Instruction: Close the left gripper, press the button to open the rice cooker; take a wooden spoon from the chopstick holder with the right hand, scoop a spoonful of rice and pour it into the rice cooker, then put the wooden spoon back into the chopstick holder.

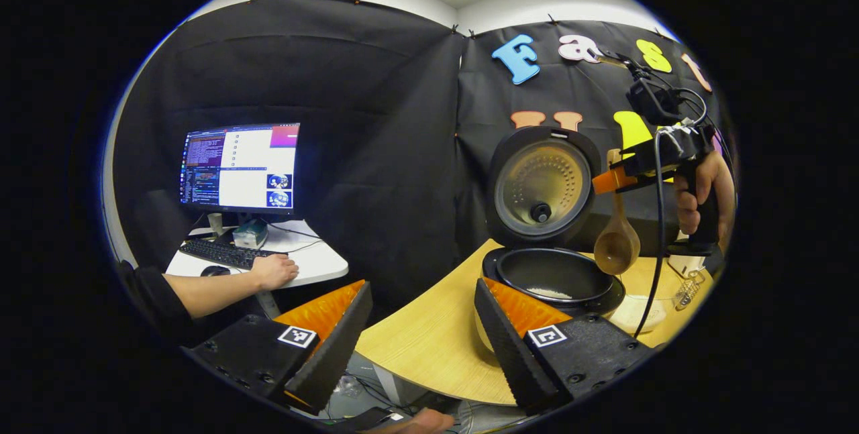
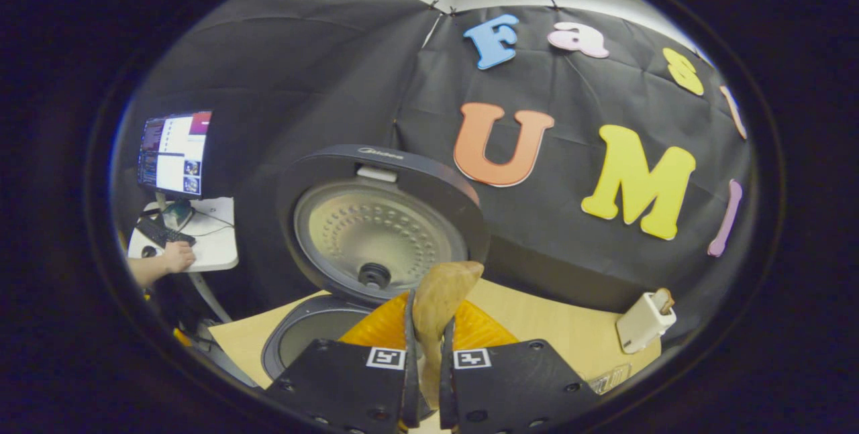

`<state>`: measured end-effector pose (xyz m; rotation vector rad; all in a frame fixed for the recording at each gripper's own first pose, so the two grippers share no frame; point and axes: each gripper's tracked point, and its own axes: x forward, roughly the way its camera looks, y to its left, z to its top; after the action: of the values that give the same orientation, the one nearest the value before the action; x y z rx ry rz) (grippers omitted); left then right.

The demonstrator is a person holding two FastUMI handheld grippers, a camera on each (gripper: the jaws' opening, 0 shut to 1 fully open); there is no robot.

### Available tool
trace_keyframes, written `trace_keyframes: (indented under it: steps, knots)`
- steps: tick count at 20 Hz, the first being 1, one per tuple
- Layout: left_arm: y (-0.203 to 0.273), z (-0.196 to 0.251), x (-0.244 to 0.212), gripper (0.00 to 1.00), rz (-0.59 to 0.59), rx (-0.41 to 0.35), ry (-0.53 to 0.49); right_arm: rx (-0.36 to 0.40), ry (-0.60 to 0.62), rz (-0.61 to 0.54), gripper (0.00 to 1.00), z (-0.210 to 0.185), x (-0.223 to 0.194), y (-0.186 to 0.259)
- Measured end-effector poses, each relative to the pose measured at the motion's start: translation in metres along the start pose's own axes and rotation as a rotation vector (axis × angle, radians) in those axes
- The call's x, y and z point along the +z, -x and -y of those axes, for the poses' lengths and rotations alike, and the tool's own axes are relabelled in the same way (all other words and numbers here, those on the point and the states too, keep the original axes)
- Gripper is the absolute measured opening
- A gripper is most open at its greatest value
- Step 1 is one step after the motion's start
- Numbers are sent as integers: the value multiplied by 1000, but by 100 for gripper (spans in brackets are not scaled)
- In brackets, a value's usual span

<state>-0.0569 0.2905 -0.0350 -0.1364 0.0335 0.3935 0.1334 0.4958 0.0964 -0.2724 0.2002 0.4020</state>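
Right tongs [image 2: 427, 353] clamp the spoon [image 1: 616, 246] by its handle, bowl hanging just above the open cooker [image 1: 550, 276] on the tabletop [image 1: 429, 340], while left tongs [image 1: 419, 333] stand open and empty; light, rigid wood likely tolerates firm mid-handle grip.

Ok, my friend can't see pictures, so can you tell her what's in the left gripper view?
A rice cooker sits open on a wooden table, lid up, with a little rice in its pot. To its right, a hand holds the right gripper, shut on a wooden spoon hanging bowl-down above the pot's edge. The left gripper is open in front.
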Motion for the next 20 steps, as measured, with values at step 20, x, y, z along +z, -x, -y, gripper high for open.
trace_keyframes:
  steps: [20]
  knots:
    - [0, 41, -4, 98, -1, -75, -28, -303, -37, -73, 12, 173, -103, -21]
